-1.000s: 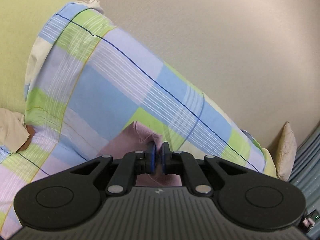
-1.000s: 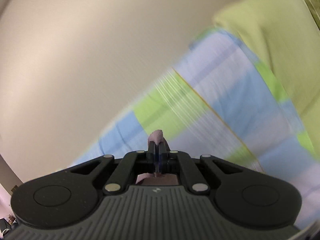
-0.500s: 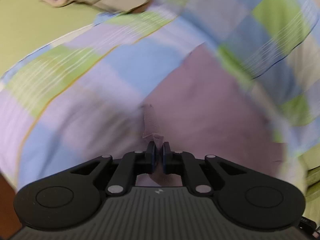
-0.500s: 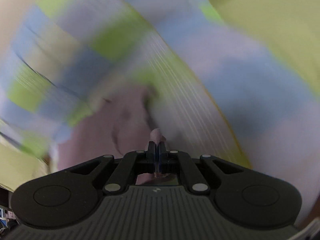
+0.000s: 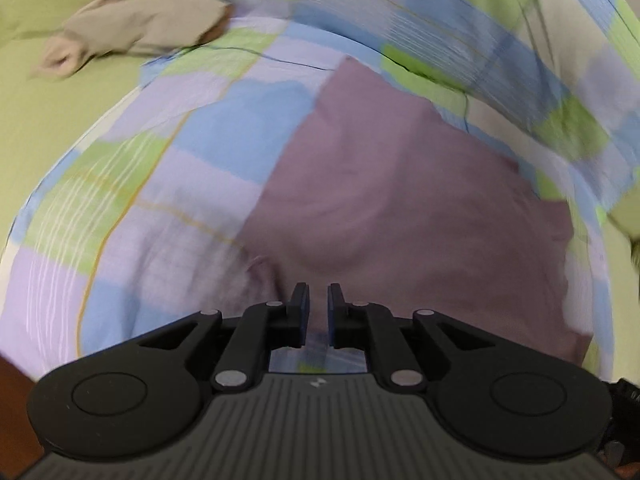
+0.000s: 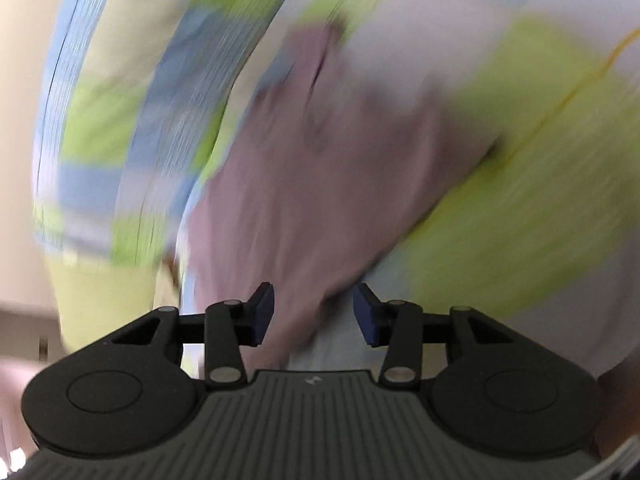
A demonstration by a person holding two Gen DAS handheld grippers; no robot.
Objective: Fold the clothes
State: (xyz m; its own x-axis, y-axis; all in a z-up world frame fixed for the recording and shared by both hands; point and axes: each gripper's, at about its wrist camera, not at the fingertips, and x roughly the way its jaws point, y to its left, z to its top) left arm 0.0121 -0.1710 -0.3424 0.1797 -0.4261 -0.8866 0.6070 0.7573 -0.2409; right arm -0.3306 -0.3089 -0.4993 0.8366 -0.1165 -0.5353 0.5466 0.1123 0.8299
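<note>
A mauve garment [image 5: 400,200] lies spread on the checked bedspread [image 5: 160,184], straight ahead of my left gripper [image 5: 317,300]. The left jaws stand slightly apart with nothing between them, just above the garment's near edge. In the blurred right wrist view the same mauve garment [image 6: 320,168] lies ahead of my right gripper [image 6: 314,308], whose jaws are wide open over its near end and hold nothing.
A crumpled beige garment [image 5: 136,32] lies at the far left on the green sheet [image 5: 48,92]. The checked bedspread rises in folds at the right [image 5: 560,80]. A pale wall [image 6: 20,80] shows at the left of the right wrist view.
Both grippers held the mauve garment up, swung it down onto the bedspread, and have now opened and let go. The garment now lies spread out.
</note>
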